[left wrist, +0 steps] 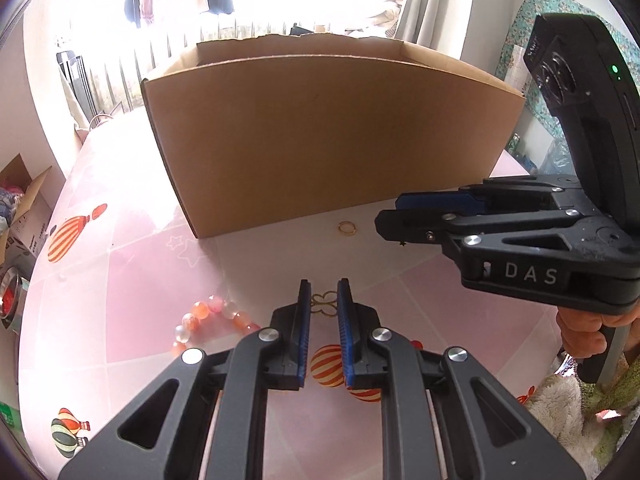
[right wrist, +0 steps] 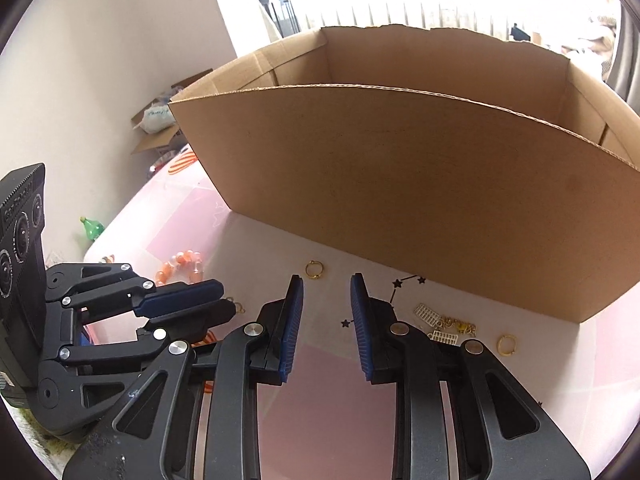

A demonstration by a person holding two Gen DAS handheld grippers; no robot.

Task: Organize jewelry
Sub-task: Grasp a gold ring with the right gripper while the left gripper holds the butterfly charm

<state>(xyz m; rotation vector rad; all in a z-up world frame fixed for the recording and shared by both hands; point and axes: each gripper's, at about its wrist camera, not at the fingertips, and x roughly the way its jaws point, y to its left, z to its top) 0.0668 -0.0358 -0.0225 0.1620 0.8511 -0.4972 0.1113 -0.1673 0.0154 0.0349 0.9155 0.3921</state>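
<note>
A large open cardboard box (left wrist: 328, 136) stands on the pink table, also in the right wrist view (right wrist: 420, 192). My left gripper (left wrist: 324, 294) is open, its blue pads on either side of a small gold clover-shaped piece (left wrist: 325, 304) on the table. A pink-orange bead bracelet (left wrist: 208, 318) lies to its left. A gold ring (left wrist: 347, 227) lies at the box's foot. My right gripper (right wrist: 326, 286) is open and empty, just short of that gold ring (right wrist: 314, 269). Gold-white earrings and chain (right wrist: 444, 324) and another gold ring (right wrist: 506, 345) lie to its right.
The tablecloth (left wrist: 132, 280) is pink with balloon prints. A small open carton (left wrist: 24, 208) sits on the floor at left. A green bottle (right wrist: 92, 230) stands off the table's far left. A furry cloth (left wrist: 560, 408) lies at the right edge.
</note>
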